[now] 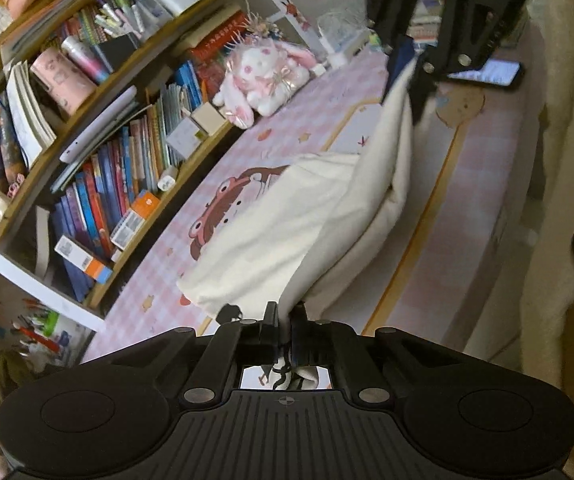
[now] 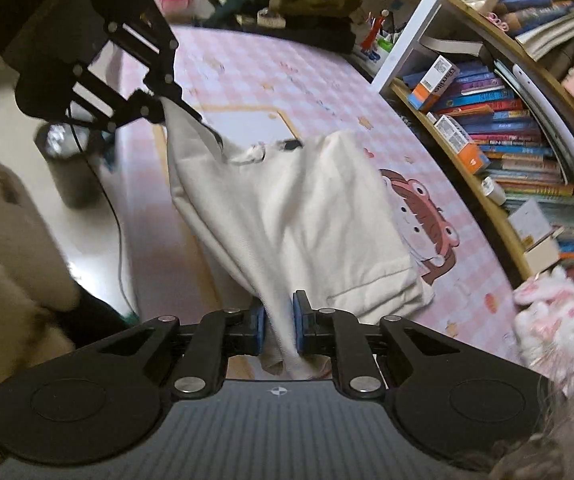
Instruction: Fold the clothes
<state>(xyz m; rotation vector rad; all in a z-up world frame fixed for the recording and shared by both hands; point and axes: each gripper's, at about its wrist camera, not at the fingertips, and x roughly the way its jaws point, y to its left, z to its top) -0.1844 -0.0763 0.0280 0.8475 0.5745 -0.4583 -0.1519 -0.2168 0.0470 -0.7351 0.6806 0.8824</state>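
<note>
A cream garment (image 1: 287,220) (image 2: 287,208) hangs stretched between my two grippers, and its lower part rests on the pink checked table cover (image 1: 467,200) (image 2: 247,64). In the left wrist view my left gripper (image 1: 285,316) is shut on one edge of the fabric, with a dark cord showing behind its jaws. At the top of that view my right gripper (image 1: 413,76) pinches another edge. In the right wrist view the right gripper (image 2: 279,316) has its blue pads pressed on a bunched fold of cloth. The left gripper (image 2: 171,110) holds the raised far corner at the upper left.
A crowded bookshelf (image 1: 107,140) (image 2: 507,120) runs along one side of the table. A pink plush bunny (image 1: 263,76) (image 2: 547,312) and a phone (image 1: 487,74) lie on the cover. Dark folded clothes (image 2: 311,12) are stacked at the far end. A bin (image 2: 71,160) stands on the floor beside a person's fluffy cream sleeve (image 2: 3,240).
</note>
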